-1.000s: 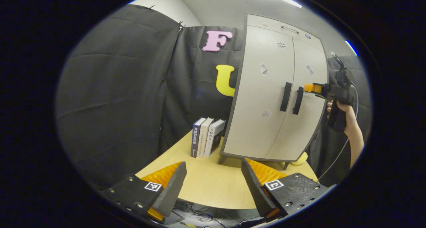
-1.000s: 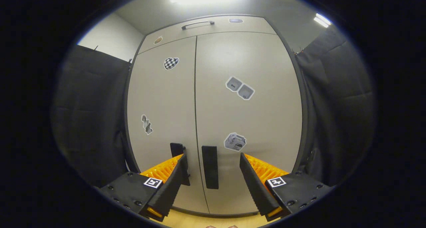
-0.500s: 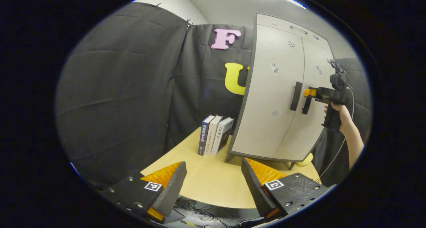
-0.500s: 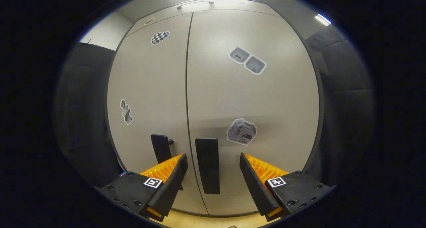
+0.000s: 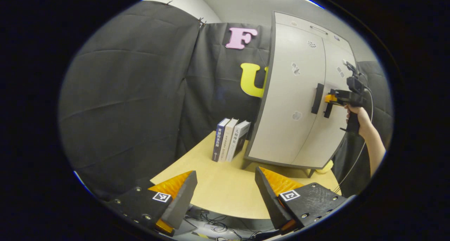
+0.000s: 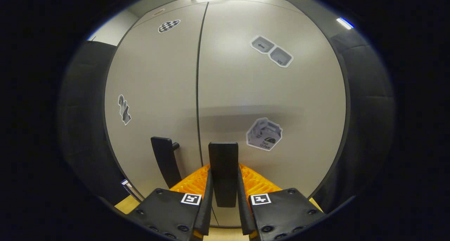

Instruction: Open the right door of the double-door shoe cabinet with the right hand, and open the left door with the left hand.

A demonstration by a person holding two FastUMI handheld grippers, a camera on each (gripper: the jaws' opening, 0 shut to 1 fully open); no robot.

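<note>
Left gripper: my left gripper (image 5: pixel 225 195) hangs with its fingers spread wide and nothing between them, low over the near edge of the pale wooden table (image 5: pixel 225 195).
Books: three upright books (image 5: pixel 230 139) stand on the table just beside the cabinet's left side.
Cabinet: the light-grey double-door shoe cabinet (image 5: pixel 299 103) stands on the table, ahead and to the right of my left gripper; both doors look closed, so I can't tell what is inside.
Left door handle: the black vertical bar handle on the left door (image 6: pixel 165 160) runs up and down, just left of the centre seam; it is well apart from my left gripper, nothing on it.
Right door handle: the matching black vertical bar on the right door (image 6: pixel 223 172) sits just right of the seam, long axis upright.
Right gripper: my right gripper (image 6: pixel 223 198) is pinching that right handle, one finger pressed on each side of the bar; in the left gripper view I see the same gripper (image 5: pixel 332 99) at the handle, held by a hand (image 5: pixel 357 116).
Next move, as I judge it: pull straight back and swing rightward, since the door should hinge on its outer right edge.
</note>
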